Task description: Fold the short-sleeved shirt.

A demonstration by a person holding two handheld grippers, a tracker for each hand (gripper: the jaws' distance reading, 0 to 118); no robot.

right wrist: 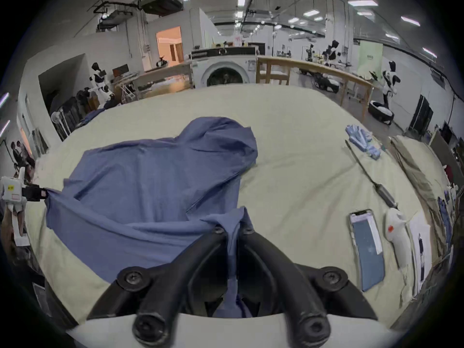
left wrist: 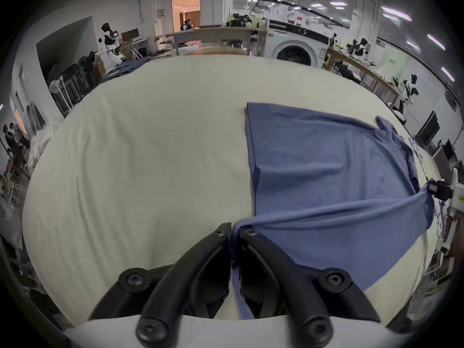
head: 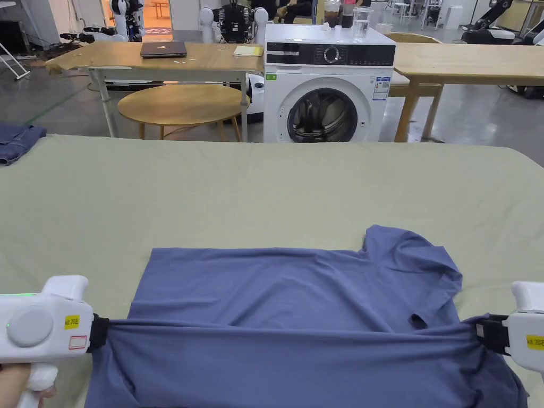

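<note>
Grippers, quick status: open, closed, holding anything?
Left gripper: closed, jaws clamped on the edge of the blue shirt.
Right gripper: closed, jaws clamped on the same shirt's other side.

In the head view, the blue short-sleeved cotton shirt [head: 297, 297] runs off the frame at 6 o'clock, hiding its near edge. The white right gripper [head: 481, 333] is cut off at 3 o'clock. The folded dark-blue denim garment [head: 16, 142] is clipped at 9 o'clock.
</note>
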